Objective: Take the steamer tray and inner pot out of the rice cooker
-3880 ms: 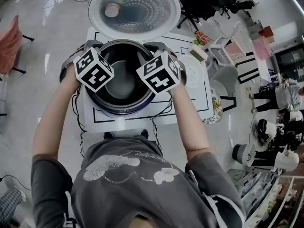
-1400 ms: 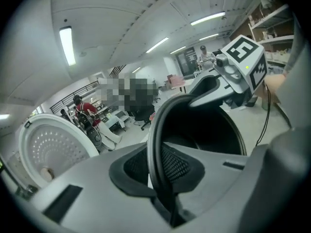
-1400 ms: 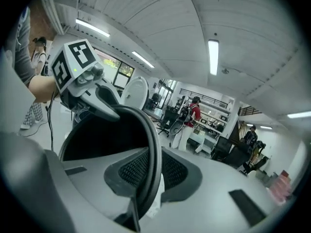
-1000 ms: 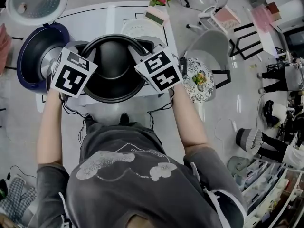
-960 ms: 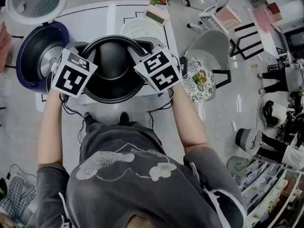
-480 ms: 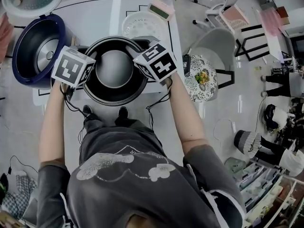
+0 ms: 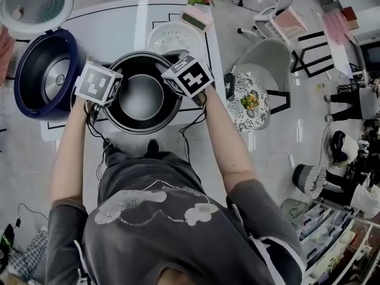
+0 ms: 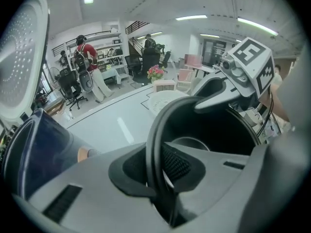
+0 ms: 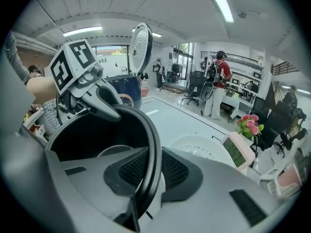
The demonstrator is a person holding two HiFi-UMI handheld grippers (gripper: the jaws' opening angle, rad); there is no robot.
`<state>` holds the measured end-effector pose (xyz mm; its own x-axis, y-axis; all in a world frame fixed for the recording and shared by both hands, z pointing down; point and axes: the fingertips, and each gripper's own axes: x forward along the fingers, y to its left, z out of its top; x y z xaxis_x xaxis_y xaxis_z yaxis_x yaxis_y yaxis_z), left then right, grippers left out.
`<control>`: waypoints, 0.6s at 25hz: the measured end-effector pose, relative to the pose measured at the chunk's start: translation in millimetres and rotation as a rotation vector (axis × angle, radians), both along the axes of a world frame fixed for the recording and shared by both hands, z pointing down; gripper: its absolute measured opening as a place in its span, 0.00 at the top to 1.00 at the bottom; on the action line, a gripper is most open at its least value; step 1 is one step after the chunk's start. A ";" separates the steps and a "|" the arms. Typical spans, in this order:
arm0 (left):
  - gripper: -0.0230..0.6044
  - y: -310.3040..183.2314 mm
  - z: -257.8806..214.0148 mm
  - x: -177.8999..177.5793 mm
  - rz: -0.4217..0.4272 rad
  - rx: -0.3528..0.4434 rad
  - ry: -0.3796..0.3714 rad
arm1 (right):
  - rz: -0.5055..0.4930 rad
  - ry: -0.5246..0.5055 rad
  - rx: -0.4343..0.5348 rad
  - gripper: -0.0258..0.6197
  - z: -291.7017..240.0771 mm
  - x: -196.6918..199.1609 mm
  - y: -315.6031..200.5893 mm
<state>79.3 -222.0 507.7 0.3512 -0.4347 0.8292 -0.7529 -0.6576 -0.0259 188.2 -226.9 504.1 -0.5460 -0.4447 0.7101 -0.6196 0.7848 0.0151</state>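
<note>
Left gripper [image 8: 156, 165] and right gripper [image 9: 148, 176] pinch opposite rim points of the inner pot [image 7: 141, 97], jaws narrow, just easing open — pot at the table [image 7: 119, 22] beside the rice cooker [image 7: 41, 76]. Stiff, slick metal, probably weighty — thin rim is the hold.

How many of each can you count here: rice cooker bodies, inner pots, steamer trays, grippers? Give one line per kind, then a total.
Rice cooker body: 1
Inner pot: 1
Steamer tray: 1
Grippers: 2 (left gripper, right gripper)
Total: 5
</note>
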 end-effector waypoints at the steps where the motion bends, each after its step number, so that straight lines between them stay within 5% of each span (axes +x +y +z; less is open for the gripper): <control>1: 0.86 -0.1 2.3 1.3 -0.007 -0.008 -0.003 | -0.003 0.013 -0.006 0.82 1.7 1.6 0.1; 11: 0.84 -6.1 9.5 5.7 -0.011 -0.002 -0.040 | -0.031 0.014 -0.006 0.80 4.3 6.4 -4.7; 15: 0.56 -13.9 -16.8 12.5 0.010 0.159 -0.012 | -0.045 -0.037 0.051 0.63 -4.9 5.7 -2.5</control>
